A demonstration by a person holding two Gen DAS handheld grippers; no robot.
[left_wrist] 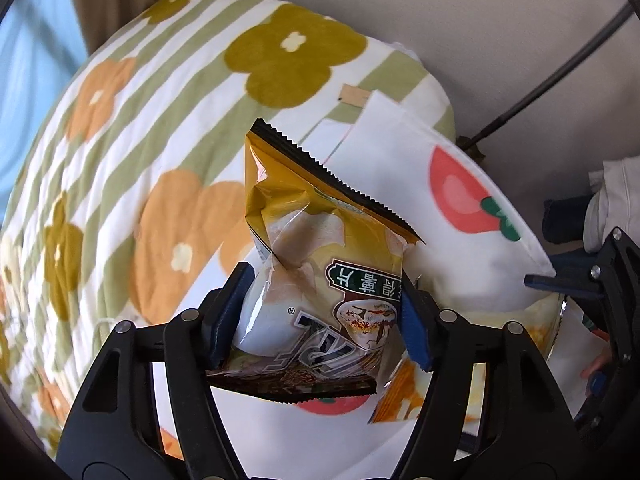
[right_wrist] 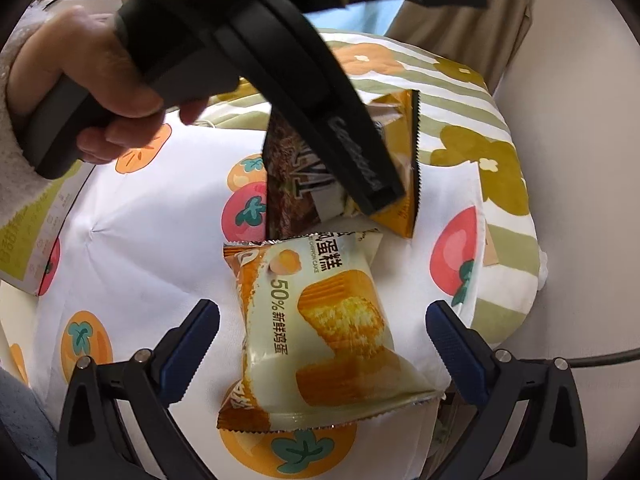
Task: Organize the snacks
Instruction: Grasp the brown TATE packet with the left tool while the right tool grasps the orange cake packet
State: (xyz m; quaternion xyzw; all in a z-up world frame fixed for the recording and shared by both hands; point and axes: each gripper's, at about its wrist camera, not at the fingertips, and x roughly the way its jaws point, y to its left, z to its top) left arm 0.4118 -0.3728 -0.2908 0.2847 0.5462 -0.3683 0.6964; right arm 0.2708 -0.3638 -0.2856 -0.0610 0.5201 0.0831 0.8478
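Observation:
My left gripper [left_wrist: 320, 312] is shut on a gold and brown chip bag [left_wrist: 320, 248] and holds it above a white cushion with persimmon prints [left_wrist: 400, 168]. The same bag [right_wrist: 304, 184] shows in the right wrist view, partly hidden by the left gripper's black body [right_wrist: 352, 140]. My right gripper [right_wrist: 322, 340] is open, its blue pads either side of an orange and cream chiffon cake packet [right_wrist: 320, 336] that lies on the cushion [right_wrist: 140, 240]. The right gripper's finger [left_wrist: 560, 282] shows at the right edge of the left wrist view.
A quilt with green stripes and orange and olive flowers [left_wrist: 140, 140] covers the surface under the cushion. A pale wall [left_wrist: 480, 20] and a dark pole [left_wrist: 560, 68] stand behind. A hand [right_wrist: 80, 80] holds the left gripper. A printed box edge [right_wrist: 24, 240] lies at the left.

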